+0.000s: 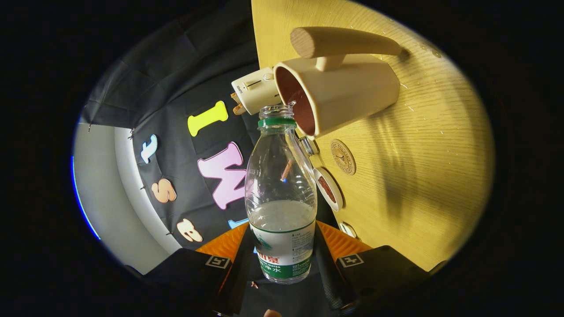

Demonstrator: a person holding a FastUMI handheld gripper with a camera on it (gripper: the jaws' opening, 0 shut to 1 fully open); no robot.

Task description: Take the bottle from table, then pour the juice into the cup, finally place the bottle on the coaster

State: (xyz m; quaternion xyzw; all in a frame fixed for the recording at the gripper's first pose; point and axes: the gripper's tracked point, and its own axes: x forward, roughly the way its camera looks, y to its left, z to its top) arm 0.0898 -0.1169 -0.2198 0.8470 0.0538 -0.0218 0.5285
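Over wooden table | fingers clamped on bottle | cup beyond

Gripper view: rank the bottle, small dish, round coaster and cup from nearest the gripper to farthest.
1. bottle, clamped between the fingers of the gripper.
2. small dish, just beyond, on the table.
3. round coaster, next past the dish.
4. cup, at the bottle's mouth.

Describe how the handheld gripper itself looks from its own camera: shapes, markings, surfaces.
The gripper shows two broad, blocky jaws that widen toward the camera. Each carries a small square black-and-white tag on its upper face. Between the jaws and the bottle sit ribbed, wedge-shaped inner faces with fine parallel grooves. No cables are visible. Both jaws press on the bottle.
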